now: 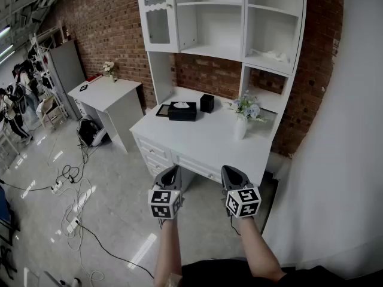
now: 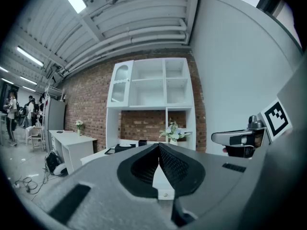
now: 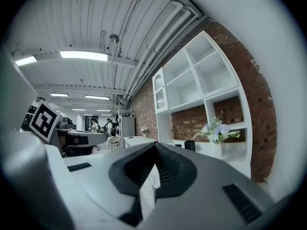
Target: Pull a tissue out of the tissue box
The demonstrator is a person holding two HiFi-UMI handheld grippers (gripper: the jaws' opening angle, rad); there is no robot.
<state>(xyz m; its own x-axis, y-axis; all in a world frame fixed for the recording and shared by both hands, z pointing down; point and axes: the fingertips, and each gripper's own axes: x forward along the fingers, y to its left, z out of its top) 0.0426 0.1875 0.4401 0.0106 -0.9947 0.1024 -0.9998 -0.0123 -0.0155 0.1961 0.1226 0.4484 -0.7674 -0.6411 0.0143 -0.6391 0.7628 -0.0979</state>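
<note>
The black tissue box [image 1: 182, 111] rests on the white desk [image 1: 203, 139] under the hutch, with a white tissue [image 1: 181, 105] poking from its top slot. Both grippers are held in the air short of the desk's front edge, far from the box. My left gripper [image 1: 173, 171] is shut with nothing between its jaws; in the left gripper view its tips [image 2: 159, 145] meet, and the tissue box [image 2: 123, 147] shows small beyond them. My right gripper [image 1: 230, 170] is also shut and empty, its tips [image 3: 154, 145] touching.
A small black box [image 1: 207, 103] and a vase of flowers [image 1: 241, 123] share the desk. A second white table [image 1: 102, 92] stands to the left, with cables [image 1: 72, 178] on the floor. A white wall [image 1: 341, 160] runs close on the right. People stand at the far left.
</note>
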